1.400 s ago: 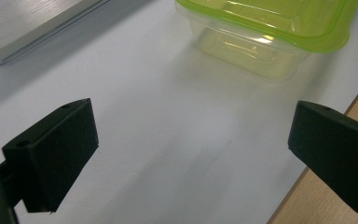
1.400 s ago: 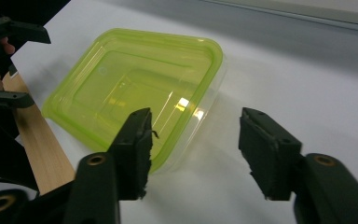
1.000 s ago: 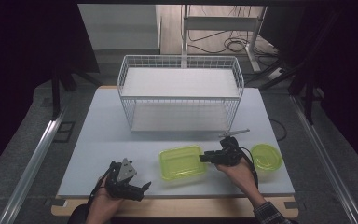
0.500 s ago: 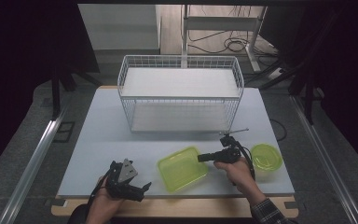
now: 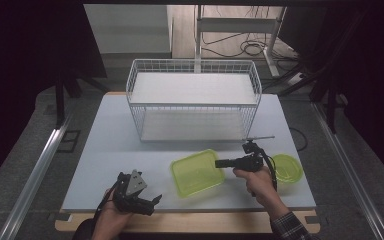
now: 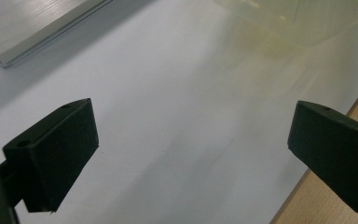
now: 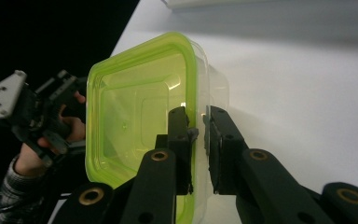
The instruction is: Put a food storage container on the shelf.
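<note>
Jaws first: your right gripper (image 7: 196, 126) is pinched onto the rim of the green square container (image 5: 197, 172), having just been closing with that wall between the pads. Your left gripper (image 6: 191, 154) has its jaws wide apart over bare table (image 5: 110, 145), nothing between them.

That container is empty and sits tipped up on edge, near the table's front edge, between your two hands. A round green container (image 5: 287, 168) lies just right of your right hand (image 5: 255, 181); can't tell what's in it, as hand and gripper cover part of it.

From the left gripper view the square container is just a blurry pale-green smear along the top. Behind everything stands a white wire basket (image 5: 194, 99), empty, well apart from the containers.
</note>
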